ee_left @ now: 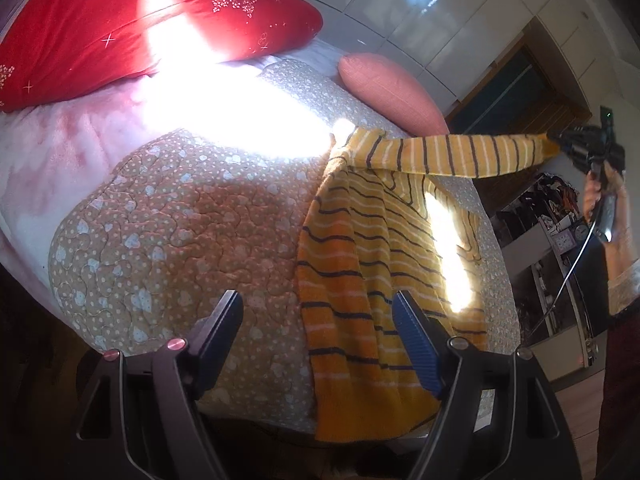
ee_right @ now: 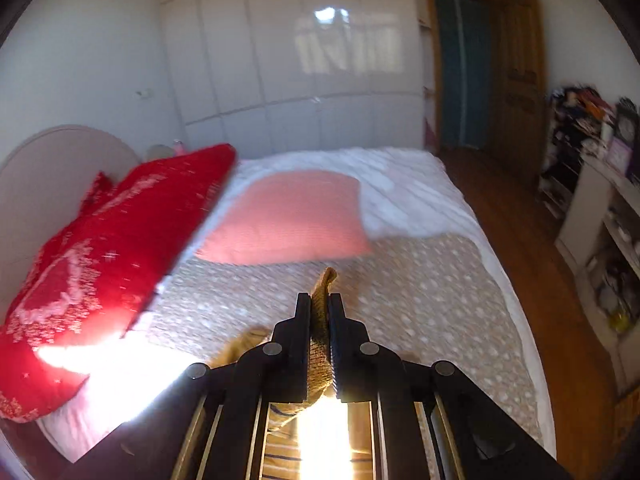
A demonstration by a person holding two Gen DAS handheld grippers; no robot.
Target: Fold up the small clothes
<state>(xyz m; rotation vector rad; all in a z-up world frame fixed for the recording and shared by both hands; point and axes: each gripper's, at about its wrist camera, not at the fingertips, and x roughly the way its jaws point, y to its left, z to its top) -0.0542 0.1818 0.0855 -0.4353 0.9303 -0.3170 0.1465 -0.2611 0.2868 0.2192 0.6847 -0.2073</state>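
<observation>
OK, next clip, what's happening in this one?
A person with a handheld gripper in each hand is folding a small yellow striped top on a bed's quilted cover. The right gripper has its jaws shut on the end of one sleeve, which it holds stretched out sideways off the bed. The left gripper hovers above the garment's lower part with its jaws wide apart, holding nothing. A red pillow and a pink cushion lie further up the bed.

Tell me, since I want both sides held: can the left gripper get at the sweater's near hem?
Probably yes. The left gripper is open just above the sweater, with nothing between them; the right gripper pulls only the sleeve.
</observation>
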